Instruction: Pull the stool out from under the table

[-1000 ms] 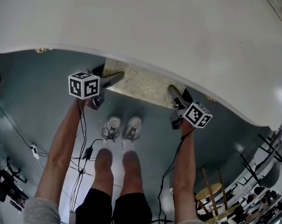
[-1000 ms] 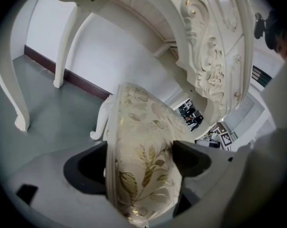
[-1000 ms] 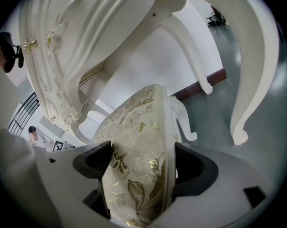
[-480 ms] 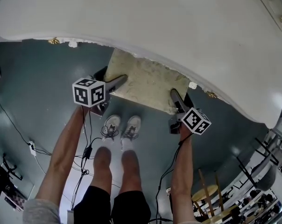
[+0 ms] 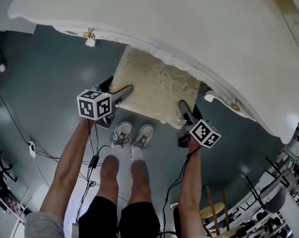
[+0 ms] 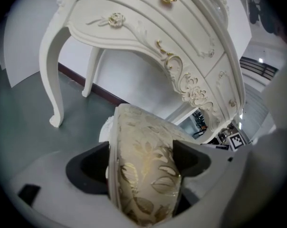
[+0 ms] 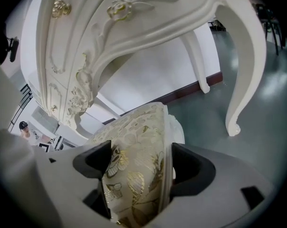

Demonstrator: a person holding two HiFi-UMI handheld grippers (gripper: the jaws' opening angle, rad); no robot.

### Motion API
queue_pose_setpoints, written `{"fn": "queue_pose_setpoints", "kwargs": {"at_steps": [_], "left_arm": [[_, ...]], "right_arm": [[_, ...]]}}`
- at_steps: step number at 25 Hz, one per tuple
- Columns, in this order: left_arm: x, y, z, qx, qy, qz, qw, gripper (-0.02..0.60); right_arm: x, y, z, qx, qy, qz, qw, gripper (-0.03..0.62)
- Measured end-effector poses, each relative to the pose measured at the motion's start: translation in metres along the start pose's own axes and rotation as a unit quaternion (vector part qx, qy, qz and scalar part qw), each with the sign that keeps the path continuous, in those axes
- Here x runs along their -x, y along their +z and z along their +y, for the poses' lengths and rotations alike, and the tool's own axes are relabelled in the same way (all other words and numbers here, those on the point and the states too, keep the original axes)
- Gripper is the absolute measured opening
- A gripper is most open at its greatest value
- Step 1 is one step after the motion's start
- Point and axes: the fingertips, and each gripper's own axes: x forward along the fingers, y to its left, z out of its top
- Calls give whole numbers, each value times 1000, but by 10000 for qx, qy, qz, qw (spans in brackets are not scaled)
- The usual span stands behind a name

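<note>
Head view — stool (image 5: 157, 86) farther from under table (image 5: 189, 24) — left tool (image 5: 124, 90), right tool (image 5: 183, 106) tight on it

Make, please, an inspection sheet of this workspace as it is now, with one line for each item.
Surface: grey floor, glossy, with no spill seen.
Job's things: the cream-and-gold stool is mostly clear of the white table; its far edge is at the table's rim.
Clutter: a white plug strip lies on the floor.
Grippers: the left gripper and the right gripper are each shut on an opposite edge of the stool's seat.
Cables: black cables trail over the floor beside the person's shoes.
Surroundings: a round wooden seat and dark racks stand at the lower right.
</note>
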Motion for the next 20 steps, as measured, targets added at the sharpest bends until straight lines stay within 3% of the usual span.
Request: {"fn": "queue_pose_setpoints", "kwargs": {"at_steps": [10, 20], "left_arm": [[87, 3, 55, 445, 435, -608, 9962, 417], [184, -12, 118, 970, 875, -1245, 9836, 416]], "right_arm": [[-29, -12, 93, 589, 470, 283, 9968, 403], [-63, -43, 195, 1292, 961, 598, 9851, 403]]}}
